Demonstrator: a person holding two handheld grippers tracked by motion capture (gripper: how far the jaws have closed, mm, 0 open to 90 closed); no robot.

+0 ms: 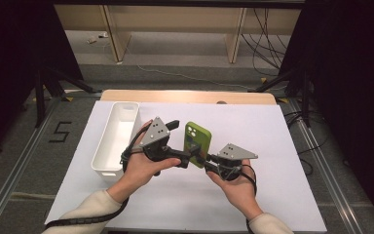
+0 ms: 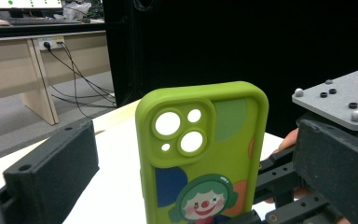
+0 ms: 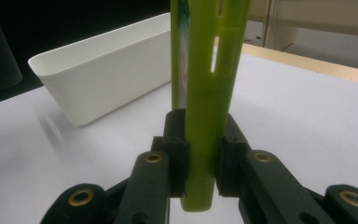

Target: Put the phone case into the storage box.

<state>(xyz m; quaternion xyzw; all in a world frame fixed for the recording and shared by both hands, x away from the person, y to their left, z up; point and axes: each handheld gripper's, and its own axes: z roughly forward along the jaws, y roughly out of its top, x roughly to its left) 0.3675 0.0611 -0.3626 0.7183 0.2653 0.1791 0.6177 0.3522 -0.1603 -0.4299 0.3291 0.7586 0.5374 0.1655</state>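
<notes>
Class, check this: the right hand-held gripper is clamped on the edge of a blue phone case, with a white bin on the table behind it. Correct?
Not quite: the phone case is green, as the right gripper view shows. The right hand-held gripper does clamp its edge, with the white bin behind.

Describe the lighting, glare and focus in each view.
High view: even light on the white paper-covered table, dark surroundings, slightly soft. Left gripper view: the green rubbery phone case is sharp against a black backdrop. Right gripper view: case edge and black jaws close and soft; the white plastic bin is bright, without glare.
</notes>
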